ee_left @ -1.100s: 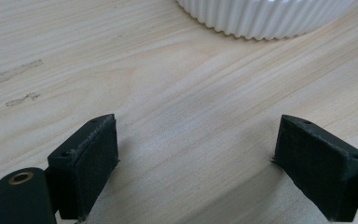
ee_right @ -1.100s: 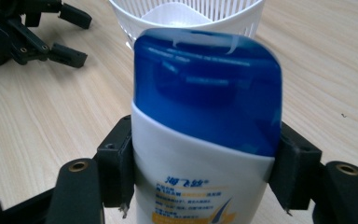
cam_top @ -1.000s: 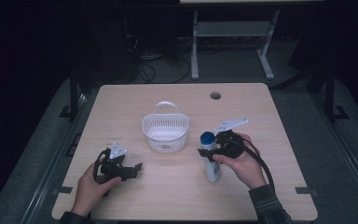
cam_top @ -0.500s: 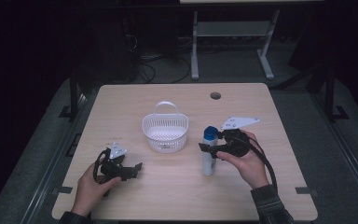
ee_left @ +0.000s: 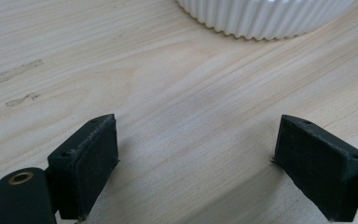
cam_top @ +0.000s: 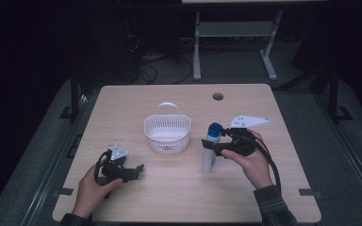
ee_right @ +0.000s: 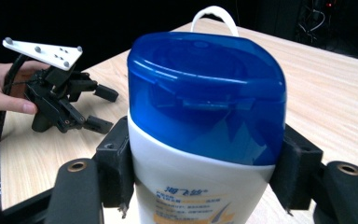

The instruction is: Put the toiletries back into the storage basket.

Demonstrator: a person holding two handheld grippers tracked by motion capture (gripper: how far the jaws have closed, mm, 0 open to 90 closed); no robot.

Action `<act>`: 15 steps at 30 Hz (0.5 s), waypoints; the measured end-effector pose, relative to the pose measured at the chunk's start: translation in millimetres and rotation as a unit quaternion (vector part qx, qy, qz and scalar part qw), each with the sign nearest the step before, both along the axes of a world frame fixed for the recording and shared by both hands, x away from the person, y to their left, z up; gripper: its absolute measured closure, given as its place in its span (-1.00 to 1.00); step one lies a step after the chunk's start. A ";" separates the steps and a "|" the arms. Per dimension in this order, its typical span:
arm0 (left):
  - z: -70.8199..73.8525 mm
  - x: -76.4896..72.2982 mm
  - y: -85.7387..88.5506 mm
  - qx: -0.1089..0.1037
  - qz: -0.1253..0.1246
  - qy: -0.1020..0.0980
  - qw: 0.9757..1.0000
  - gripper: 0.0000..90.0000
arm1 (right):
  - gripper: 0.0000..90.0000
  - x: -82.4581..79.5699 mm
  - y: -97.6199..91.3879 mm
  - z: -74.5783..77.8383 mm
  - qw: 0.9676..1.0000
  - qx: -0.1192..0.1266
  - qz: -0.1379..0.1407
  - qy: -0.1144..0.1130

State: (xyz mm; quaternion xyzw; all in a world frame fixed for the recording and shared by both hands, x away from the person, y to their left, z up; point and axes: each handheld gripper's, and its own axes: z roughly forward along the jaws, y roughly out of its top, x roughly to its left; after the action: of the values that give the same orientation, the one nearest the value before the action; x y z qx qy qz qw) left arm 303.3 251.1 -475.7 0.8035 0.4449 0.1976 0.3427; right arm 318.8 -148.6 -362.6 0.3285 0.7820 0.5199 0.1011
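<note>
From the high view, your right gripper [cam_top: 215, 148] held the shampoo bottle [cam_top: 210, 148] upright beside the white basket [cam_top: 167, 133]. In the left gripper view, your left gripper [ee_left: 196, 163] rested with jaws apart. In the right gripper view, both jaws clamped the bottle.

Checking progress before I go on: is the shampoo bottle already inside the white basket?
No, the shampoo bottle stands on the table to the right of the white basket, clamped in the right gripper.

I see the wooden table [cam_top: 184, 197] lit evenly from above while the room around it sits nearly black. Soft shadows under my grippers; close-up views sharp, slightly grainy.
</note>
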 end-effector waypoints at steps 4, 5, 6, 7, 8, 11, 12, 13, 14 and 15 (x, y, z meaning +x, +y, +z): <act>-0.1 0.0 -0.1 -0.001 0.000 0.000 1.000 -0.72 | -0.24 0.5 0.6 5.7 1.000 0.006 -0.003 -0.010; -0.1 0.0 -0.1 -0.001 0.000 0.000 1.000 -0.72 | -0.24 0.5 0.8 7.0 1.000 0.009 -0.003 -0.011; -0.1 0.0 -0.1 -0.001 0.000 0.000 1.000 -0.72 | -0.24 0.7 1.0 8.2 1.000 0.011 -0.004 -0.012; -0.1 0.0 -0.1 -0.001 0.000 0.000 1.000 -0.72 | -0.24 0.8 1.2 9.5 1.000 0.014 -0.005 -0.013; 0.0 0.0 -0.1 -0.001 0.000 0.001 1.000 -0.72 | -0.24 1.2 1.3 10.7 1.000 0.015 -0.005 -0.015; 0.0 0.0 -0.1 0.000 0.000 0.001 1.000 -0.72 | -0.24 2.3 2.7 15.5 1.000 0.016 -0.006 -0.022; 0.0 0.0 -0.1 0.000 0.000 0.001 1.000 -0.72 | -0.24 2.7 3.3 17.4 1.000 0.016 -0.005 -0.022; 0.1 0.0 0.0 0.000 0.000 0.001 1.000 -0.72 | -0.24 3.3 4.1 19.3 1.000 0.016 -0.004 -0.024; 0.0 0.0 0.0 0.000 0.000 0.001 1.000 -0.72 | -0.24 3.7 4.9 21.2 1.000 0.016 -0.003 -0.026; 0.0 -0.1 -0.1 0.000 0.000 0.001 1.000 -0.72 | -0.24 4.2 5.8 23.2 1.000 0.014 -0.003 -0.028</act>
State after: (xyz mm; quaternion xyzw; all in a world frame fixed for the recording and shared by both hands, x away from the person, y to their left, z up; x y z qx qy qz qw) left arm 303.3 251.1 -475.7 0.8035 0.4453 0.1970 0.3425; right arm 323.0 -142.7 -339.4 0.3178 0.7704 0.5396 0.1200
